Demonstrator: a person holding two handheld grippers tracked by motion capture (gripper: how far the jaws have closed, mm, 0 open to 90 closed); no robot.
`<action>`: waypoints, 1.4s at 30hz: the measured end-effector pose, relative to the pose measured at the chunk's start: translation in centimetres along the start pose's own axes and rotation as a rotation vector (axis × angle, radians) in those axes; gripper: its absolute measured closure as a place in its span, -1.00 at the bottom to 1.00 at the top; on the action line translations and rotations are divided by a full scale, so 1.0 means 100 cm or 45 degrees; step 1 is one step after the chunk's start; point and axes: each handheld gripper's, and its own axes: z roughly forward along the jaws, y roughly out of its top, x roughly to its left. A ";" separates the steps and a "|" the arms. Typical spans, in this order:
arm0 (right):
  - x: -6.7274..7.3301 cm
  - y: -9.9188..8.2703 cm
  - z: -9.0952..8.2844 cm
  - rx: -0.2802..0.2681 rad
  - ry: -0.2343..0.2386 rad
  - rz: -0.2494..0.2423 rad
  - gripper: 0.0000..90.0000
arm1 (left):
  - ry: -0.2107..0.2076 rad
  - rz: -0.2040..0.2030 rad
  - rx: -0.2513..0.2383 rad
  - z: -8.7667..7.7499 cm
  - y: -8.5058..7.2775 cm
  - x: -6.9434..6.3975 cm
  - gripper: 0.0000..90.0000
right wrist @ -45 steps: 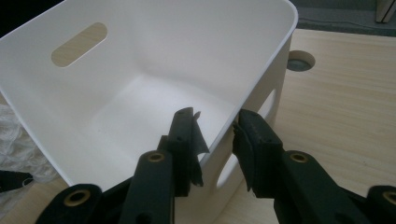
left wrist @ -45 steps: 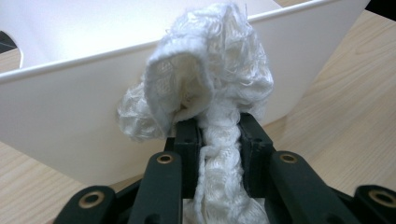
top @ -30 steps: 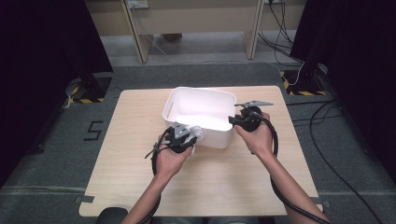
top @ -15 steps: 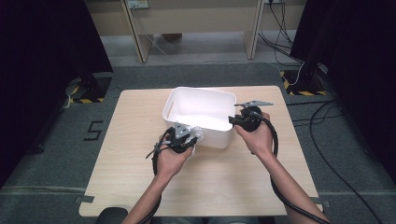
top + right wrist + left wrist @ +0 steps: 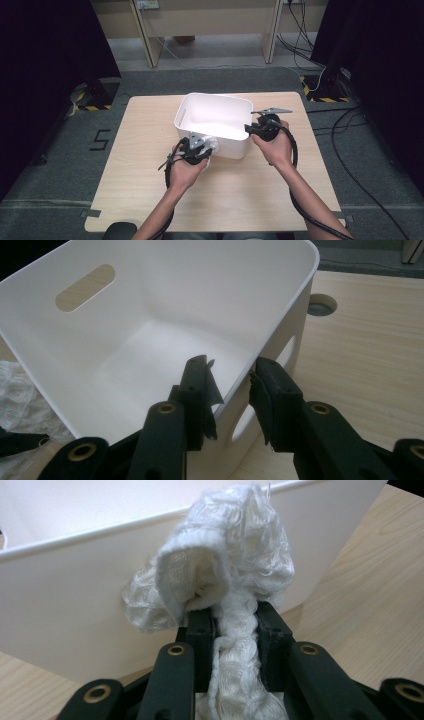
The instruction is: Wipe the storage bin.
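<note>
A white, lacy cloth (image 5: 220, 570) is bunched against the near outer wall of a white plastic bin (image 5: 220, 112), at the bin's near-left corner. The left tongs (image 5: 232, 630) are clamped tight on the cloth, a twisted strand of it pinched between the jaws. The bin stands on the far half of the wooden tabletop (image 5: 240, 195). The right tongs (image 5: 232, 385) straddle the bin's right rim, one jaw inside and one outside; whether the pads press the wall I cannot tell.
</note>
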 end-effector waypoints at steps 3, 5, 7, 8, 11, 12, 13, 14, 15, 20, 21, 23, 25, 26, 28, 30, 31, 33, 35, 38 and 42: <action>0.000 0.000 0.000 0.001 0.000 0.004 0.51 | -0.005 -0.009 0.008 0.004 -0.002 0.000 0.62; 0.000 0.000 0.000 0.000 0.001 0.001 0.51 | -0.003 -0.008 0.006 0.005 -0.003 0.000 0.62; 0.000 0.000 0.000 0.000 0.001 0.000 0.51 | -0.003 -0.009 0.011 0.006 -0.004 0.000 0.62; 0.000 0.000 0.000 0.000 0.002 0.003 0.50 | -0.004 -0.005 0.017 0.008 -0.004 0.000 0.62; 0.000 0.000 0.000 0.000 0.001 0.003 0.50 | -0.003 -0.007 0.024 0.009 -0.005 0.000 0.62; 0.000 0.000 0.000 0.000 0.001 0.002 0.50 | -0.001 -0.003 0.029 0.011 -0.006 0.000 0.62; 0.000 0.000 0.000 0.001 0.002 0.004 0.50 | -0.001 -0.003 0.029 0.011 -0.006 0.000 0.62; 0.000 0.000 0.000 0.001 0.002 0.004 0.50 | -0.001 0.000 0.032 0.012 -0.007 0.000 0.62; 0.000 0.000 0.000 0.000 0.002 0.004 0.50 | 0.000 -0.006 0.034 0.013 -0.008 -0.001 0.62; 0.000 0.000 0.000 0.001 0.002 0.008 0.49 | 0.000 -0.001 0.050 0.016 -0.010 -0.001 0.62; 0.000 0.000 0.000 0.001 0.002 0.008 0.49 | 0.001 -0.005 0.047 0.017 -0.011 -0.001 0.62; 0.000 0.000 0.000 0.000 0.002 0.006 0.49 | 0.002 -0.009 0.050 0.019 -0.012 -0.002 0.62; 0.000 0.000 0.000 0.000 0.002 0.007 0.49 | 0.002 -0.005 0.056 0.020 -0.012 -0.002 0.62; 0.001 0.000 0.000 0.000 0.002 0.007 0.49 | 0.000 -0.003 0.062 0.022 -0.013 -0.002 0.62; 0.000 0.000 0.000 0.000 0.002 0.008 0.49 | 0.000 -0.006 0.067 0.023 -0.014 -0.002 0.62; 0.000 0.000 0.000 0.001 0.003 0.009 0.49 | -0.003 -0.004 0.076 0.025 -0.016 -0.002 0.62; 0.000 0.000 0.000 0.001 0.003 0.010 0.49 | -0.002 -0.003 0.081 0.027 -0.016 -0.002 0.62; 0.000 0.000 0.000 0.001 0.004 0.011 0.49 | -0.003 -0.003 0.087 0.028 -0.017 -0.002 0.62; 0.000 0.001 0.000 0.001 0.004 0.011 0.49 | -0.005 -0.005 0.090 0.029 -0.018 -0.002 0.62; 0.001 0.001 0.000 0.000 0.004 0.011 0.49 | -0.005 0.000 0.103 0.031 -0.019 -0.002 0.62; 0.001 0.001 0.000 0.001 0.003 0.008 0.49 | -0.008 0.001 0.116 0.034 -0.021 -0.003 0.62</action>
